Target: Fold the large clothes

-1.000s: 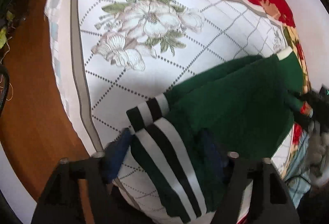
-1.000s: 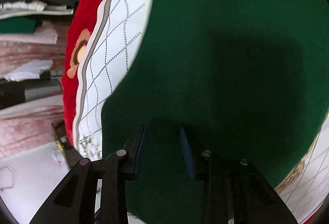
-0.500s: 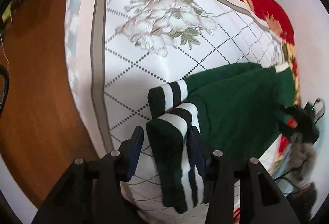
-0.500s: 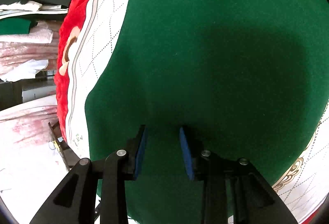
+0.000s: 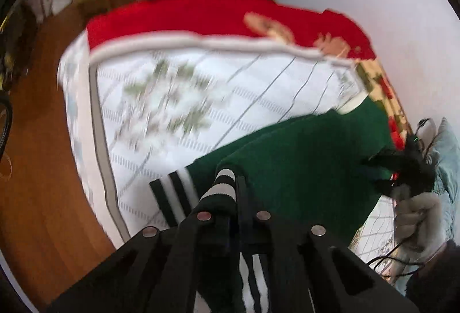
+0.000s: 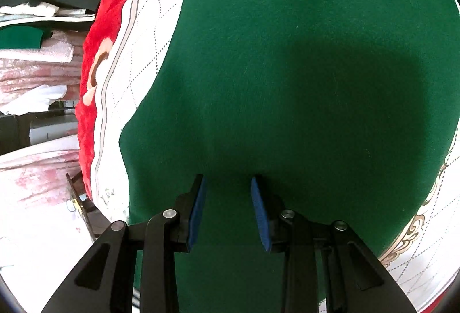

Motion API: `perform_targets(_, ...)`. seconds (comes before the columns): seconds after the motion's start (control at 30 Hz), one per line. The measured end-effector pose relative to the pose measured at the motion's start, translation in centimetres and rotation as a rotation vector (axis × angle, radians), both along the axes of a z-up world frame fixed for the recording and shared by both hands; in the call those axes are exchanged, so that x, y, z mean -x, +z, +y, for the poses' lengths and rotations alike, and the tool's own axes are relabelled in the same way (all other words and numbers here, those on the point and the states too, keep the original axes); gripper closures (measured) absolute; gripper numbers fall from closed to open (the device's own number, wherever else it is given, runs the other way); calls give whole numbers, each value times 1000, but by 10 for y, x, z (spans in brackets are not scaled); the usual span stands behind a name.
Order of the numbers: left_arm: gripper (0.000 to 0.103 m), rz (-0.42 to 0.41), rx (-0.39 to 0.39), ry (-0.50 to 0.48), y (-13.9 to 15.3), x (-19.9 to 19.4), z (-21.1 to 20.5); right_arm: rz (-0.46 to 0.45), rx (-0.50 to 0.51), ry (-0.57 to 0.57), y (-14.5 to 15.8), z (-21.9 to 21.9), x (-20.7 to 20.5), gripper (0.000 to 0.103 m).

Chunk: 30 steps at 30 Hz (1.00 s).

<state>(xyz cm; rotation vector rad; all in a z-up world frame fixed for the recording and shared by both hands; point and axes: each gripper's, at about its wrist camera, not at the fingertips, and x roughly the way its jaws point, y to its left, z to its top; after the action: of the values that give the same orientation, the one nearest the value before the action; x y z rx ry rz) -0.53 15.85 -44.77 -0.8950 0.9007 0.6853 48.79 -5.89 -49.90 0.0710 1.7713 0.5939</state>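
While the green garment (image 5: 302, 157) lies spread across the white quilted bedspread (image 5: 178, 100), its striped cuff (image 5: 221, 189) runs up into the left gripper (image 5: 234, 198), whose fingers are drawn narrow and pinch the black-and-white ribbing between them. A second striped cuff (image 5: 172, 192) lies flat on the bedspread just left of the held one. Part of the same striped fabric hangs down behind the gripper's black frame, towards the lower edge of the view.

From the right wrist, the green garment (image 6: 287, 68) fills most of the view. The right gripper (image 6: 227, 198) stands over it with its blue pads (image 6: 198, 209) held apart — plain green cloth shows between them and nothing is gripped. Whether the tips touch the cloth cannot be told.

Around the garment: a red blanket (image 5: 201, 17) with a floral pattern covers the far end of the bed, and a wooden floor (image 5: 37, 169) lies to the left. In the left wrist view the other gripper and a gloved hand (image 5: 414, 203) sit at the garment's far edge. A stack of folded clothes (image 6: 37, 25) stands beyond the bed — well apart from the garment.
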Motion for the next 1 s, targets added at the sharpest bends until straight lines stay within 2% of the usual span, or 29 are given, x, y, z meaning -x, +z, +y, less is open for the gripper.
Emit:
perform_targets(0.07,103,27,-6,21,-6,0,15,6,-1,-9,0,-2,-1,69)
perform_targets(0.17,102,110,26,52,-49,2,40,11,-2,-19,0,-3,-1,69)
perform_targets(0.23,102,159,63,46,-85,0,53,22,-10,-35,2,-8,-1,68)
perform_targets(0.27,102,169,59,36,-93,-3,56,25,-17,-44,4,-12,-1,68)
perform_targets(0.33,102,187,15,-5,-94,-11,59,21,-32,-71,14,-28,-2,67)
perform_targets(0.4,102,183,11,-14,-90,-13,62,-14,-42,-111,27,-52,-3,60)
perform_targets(0.47,101,182,43,-11,-89,-11,65,-75,-52,-184,42,-89,-7,41)
perform_targets(0.53,100,186,63,-14,-84,-10,66,-112,-46,-262,45,-122,-12,32)
perform_targets(0.63,97,188,63,-15,-73,-10,63,-69,-85,-429,26,-171,-29,31)
perform_targets(0.77,92,204,35,-21,-68,-16,57,-42,-205,-524,-19,-193,-64,31)
perform_targets(0.87,61,185,25,-48,-65,-25,50,0,-330,-568,-52,-189,-92,29)
perform_targets(0.9,35,172,24,-61,-63,-29,45,5,-367,-576,-62,-185,-100,29)
perform_targets(0.93,19,170,20,-75,-61,-35,40,-1,-369,-576,-65,-181,-103,32)
perform_targets(0.97,17,183,0,-85,-59,-41,33,-22,-357,-559,-65,-174,-106,45)
perform_targets(1.0,17,203,-22,-91,-57,-47,28,-38,-347,-546,-63,-171,-105,53)
